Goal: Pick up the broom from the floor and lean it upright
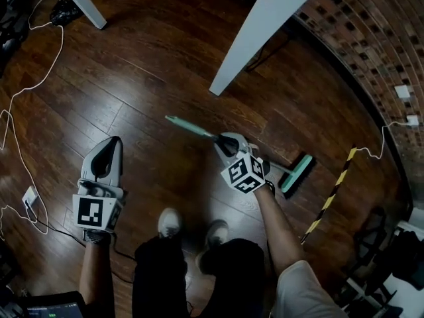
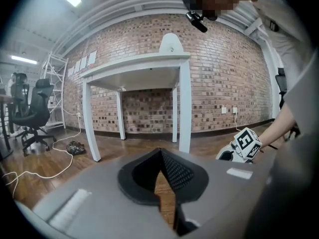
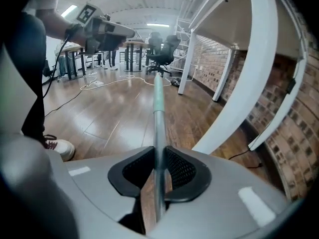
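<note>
Around me is dark wood floor (image 1: pixel 152 65), with a brick wall (image 1: pixel 371 38) curving along the right and a thick white table leg (image 1: pixel 265 32) slanting down just ahead of the broom (image 1: pixel 192 128); it is the nearest thing in the way. A second leg (image 1: pixel 83 2) stands far left, white cables (image 1: pixel 20 111) trail over the boards on that side, and a yellow-and-black striped bar (image 1: pixel 331 194) lies at the right, just beside the broom's teal head (image 1: pixel 297 175). An office chair (image 2: pixel 37 108) sits well off by the far wall in the left gripper view. My shoes (image 1: pixel 170 222) are planted between the two arms. The right forearm reaches forward from lower right with the right gripper (image 1: pixel 225 144) tipped steeply down, its marker cube facing up at me. The left arm runs straight ahead, the left gripper (image 1: pixel 109 144) pointing out only a little below level, well apart from the broom. The right fingers are narrow and clamped on the broom's handle, which runs up between the pads and on toward the table leg in the right gripper view (image 3: pixel 158 108); the head hangs low behind the hand, and I cannot tell whether it touches the floor. The left fingers (image 2: pixel 174 171) meet at their tips with nothing between them.
</note>
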{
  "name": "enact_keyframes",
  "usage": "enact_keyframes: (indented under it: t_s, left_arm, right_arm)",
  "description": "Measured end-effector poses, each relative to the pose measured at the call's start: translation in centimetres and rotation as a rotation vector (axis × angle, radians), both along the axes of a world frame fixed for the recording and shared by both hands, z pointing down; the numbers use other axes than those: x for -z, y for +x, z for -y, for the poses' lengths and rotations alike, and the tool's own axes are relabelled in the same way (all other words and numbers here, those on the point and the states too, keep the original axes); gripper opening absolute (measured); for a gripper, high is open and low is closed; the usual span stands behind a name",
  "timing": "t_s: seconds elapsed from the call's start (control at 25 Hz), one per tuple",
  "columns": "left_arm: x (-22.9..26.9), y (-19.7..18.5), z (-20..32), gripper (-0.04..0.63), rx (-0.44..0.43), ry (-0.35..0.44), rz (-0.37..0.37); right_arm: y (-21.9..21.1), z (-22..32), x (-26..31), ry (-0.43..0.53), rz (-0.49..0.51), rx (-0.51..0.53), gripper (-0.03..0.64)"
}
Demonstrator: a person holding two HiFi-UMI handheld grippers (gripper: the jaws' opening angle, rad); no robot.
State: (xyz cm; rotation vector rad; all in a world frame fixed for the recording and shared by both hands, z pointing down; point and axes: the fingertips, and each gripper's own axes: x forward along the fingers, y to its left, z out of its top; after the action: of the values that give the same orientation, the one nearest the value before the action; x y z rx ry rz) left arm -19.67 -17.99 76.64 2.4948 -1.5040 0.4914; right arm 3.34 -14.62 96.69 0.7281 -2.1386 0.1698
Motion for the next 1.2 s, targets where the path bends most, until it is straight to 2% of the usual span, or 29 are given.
enact_keyframes:
  t_s: [0.08, 0.24, 0.44, 0.52, 0.64, 0.8, 1.0, 1.2]
  left_arm:
    - [3.3, 0.7, -0.2, 0.002, 0.002, -0.007, -0.023]
    - [11.8, 2.5, 0.2, 0.002, 0.047, -0.016, -0.183]
    - [23.4, 7.4, 0.9, 0.002, -0.053, 0.004, -0.273]
    - [26.5, 8.4, 1.0, 0.002, -0.081, -0.021, -0.289]
    - [29.3, 10.3, 1.9, 0.002, -0.087, -0.057, -0.281]
    - [32.5, 13.7, 3.4, 0.002, -0.096, -0.034, -0.295]
    - [33.8, 16.6, 4.9, 0.002, -0.064, -0.035, -0.322]
    - [34.4, 18.1, 6.5, 0.002, -0.059, -0.044, -0.292]
  right_arm:
    - [1.9, -0.6, 4.2, 0.031, -0.008, -0.043, 0.095]
    - [6.3, -1.5, 12.3, 0.088, -0.037, -0.161, 0.094]
    - [11.6, -2.5, 21.0, 0.097, -0.035, -0.36, 0.089]
    - [12.9, -2.1, 23.6, 0.108, -0.007, -0.421, 0.087]
    - [15.2, -0.8, 26.3, 0.11, 0.038, -0.486, 0.087]
    - [18.1, 2.4, 28.7, 0.108, 0.087, -0.535, 0.087]
    - [19.1, 7.2, 30.8, 0.114, 0.146, -0.542, 0.087]
    - [18.2, 12.5, 32.2, 0.134, 0.192, -0.516, 0.087]
